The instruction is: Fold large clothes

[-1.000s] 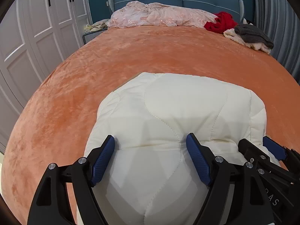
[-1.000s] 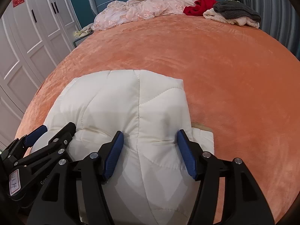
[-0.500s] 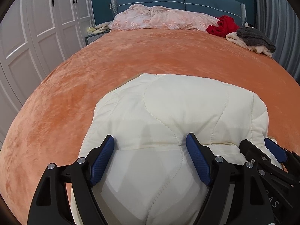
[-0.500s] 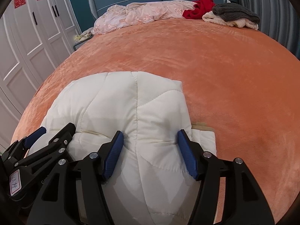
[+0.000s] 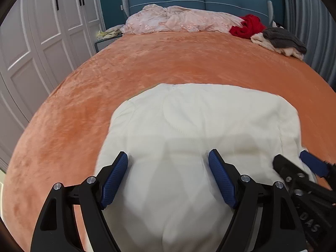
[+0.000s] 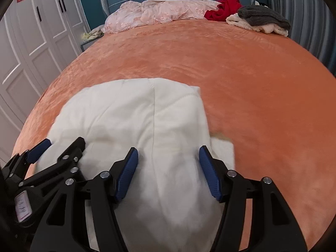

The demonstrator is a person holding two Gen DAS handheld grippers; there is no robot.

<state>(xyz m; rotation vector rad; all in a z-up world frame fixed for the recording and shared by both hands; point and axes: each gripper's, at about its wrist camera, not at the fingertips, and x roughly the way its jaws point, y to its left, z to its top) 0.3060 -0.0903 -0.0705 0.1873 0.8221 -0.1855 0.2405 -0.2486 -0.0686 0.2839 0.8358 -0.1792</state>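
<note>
A cream quilted padded garment [image 5: 201,126] lies folded in a thick bundle on the orange bedspread [image 5: 168,63], near the bed's front edge. It also shows in the right wrist view [image 6: 147,121]. My left gripper [image 5: 168,175] is open, its blue pads spread over the garment's near left part. My right gripper [image 6: 169,169] is open too, over the garment's near right part. Each gripper shows at the edge of the other's view: the right gripper [image 5: 298,168] and the left gripper [image 6: 61,149]. Neither holds fabric.
A pink quilt [image 5: 178,21] lies bunched at the blue headboard. A red garment [image 5: 247,27] and a grey and cream pile [image 5: 281,40] sit at the far right. White wardrobe doors [image 5: 42,42] stand left. Grey curtains [image 6: 304,10] hang right.
Both grippers have risen and tilted slightly, so the garment sits lower in both views. The jaws stay open and the garment has not moved.
</note>
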